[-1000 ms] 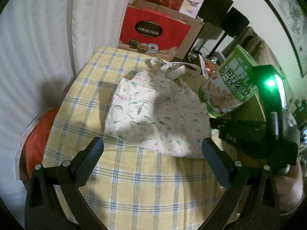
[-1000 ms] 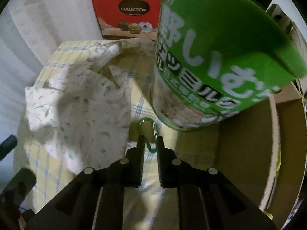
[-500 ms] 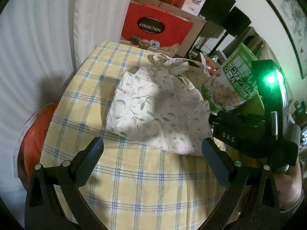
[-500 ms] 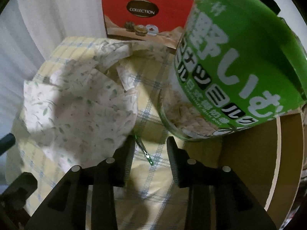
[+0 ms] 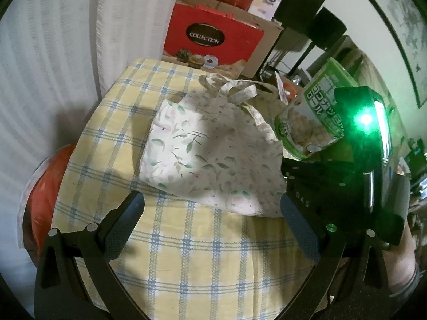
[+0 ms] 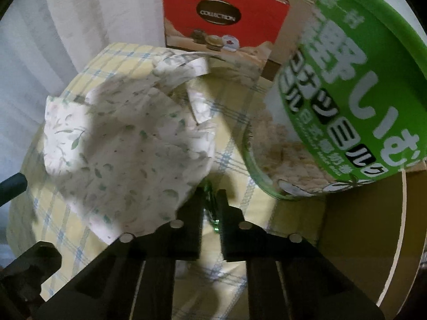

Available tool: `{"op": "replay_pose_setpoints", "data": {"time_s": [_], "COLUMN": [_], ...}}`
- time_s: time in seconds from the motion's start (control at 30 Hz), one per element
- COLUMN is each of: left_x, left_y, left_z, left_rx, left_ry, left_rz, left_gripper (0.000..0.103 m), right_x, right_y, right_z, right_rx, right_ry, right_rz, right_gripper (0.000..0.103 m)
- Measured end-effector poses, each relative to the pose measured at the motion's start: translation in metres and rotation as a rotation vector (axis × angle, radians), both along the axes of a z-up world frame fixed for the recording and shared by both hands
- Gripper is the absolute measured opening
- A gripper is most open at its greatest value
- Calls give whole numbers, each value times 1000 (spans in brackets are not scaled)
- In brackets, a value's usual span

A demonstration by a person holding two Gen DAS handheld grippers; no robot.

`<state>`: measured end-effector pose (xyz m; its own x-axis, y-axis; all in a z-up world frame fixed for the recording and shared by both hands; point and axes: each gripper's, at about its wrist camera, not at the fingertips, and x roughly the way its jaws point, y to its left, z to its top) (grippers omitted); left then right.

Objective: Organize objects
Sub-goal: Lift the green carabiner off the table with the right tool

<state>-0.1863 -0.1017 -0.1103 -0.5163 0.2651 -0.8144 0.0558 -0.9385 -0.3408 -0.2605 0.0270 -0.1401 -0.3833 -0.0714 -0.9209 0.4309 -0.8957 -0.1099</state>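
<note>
My right gripper (image 6: 210, 200) points steeply down at the checked tablecloth (image 6: 234, 144) and is shut on a green carabiner (image 6: 212, 208), which shows as a thin green sliver between the pads. The floral cloth bag (image 6: 128, 144) lies just left of those fingers, with its edge touching the left one. A green snack packet (image 6: 347, 93) leans at the upper right, above the cardboard box (image 6: 360, 234). In the left wrist view my left gripper (image 5: 210, 208) hangs open over the tablecloth (image 5: 186, 253), short of the floral bag (image 5: 210, 154). Nothing is between its fingers.
A red paper bag marked COLLECTION (image 5: 210, 37) stands behind the table. White curtains (image 5: 53, 66) hang on the left, and an orange thing (image 5: 45, 181) lies below the table's left edge. The right tool's black housing with a green light (image 5: 365, 133) fills the right side of the left wrist view.
The right jaws opened and left the carabiner lying on the cloth, then closed on it again, nearer the floral bag's edge. The left gripper kept still.
</note>
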Motion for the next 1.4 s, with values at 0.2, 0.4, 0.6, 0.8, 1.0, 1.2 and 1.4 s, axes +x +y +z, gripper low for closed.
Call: {"op": "replay_pose_setpoints", "data": {"time_s": [0.2, 0.4, 0.6, 0.8, 1.0, 1.2, 1.4], "left_x": [1, 2, 3, 1, -1, -1, -2], "left_y": [0, 1, 7, 8, 7, 8, 10], "left_z": [2, 5, 6, 2, -1, -3, 0], "left_rx": [5, 16, 12, 10, 14, 15, 8], "left_ry": [1, -1, -4, -15, -17, -23, -19], "left_rz": [1, 5, -3, 1, 0, -1, -3], "left_gripper": [102, 102, 102, 102, 102, 102, 102], "right_x": [-4, 6, 6, -2, 2, 0, 3], "right_y": [12, 28, 33, 22, 6, 15, 9], "right_z": [4, 21, 21, 14, 6, 5, 4], "right_rx": [-72, -117, -95, -30, 33, 26, -1], "right_ry": [-19, -15, -32, -5, 16, 3, 8], "right_rz": [-44, -57, -87, -80, -39, -101, -57], "right_gripper": [5, 5, 7, 25, 27, 36, 20]}}
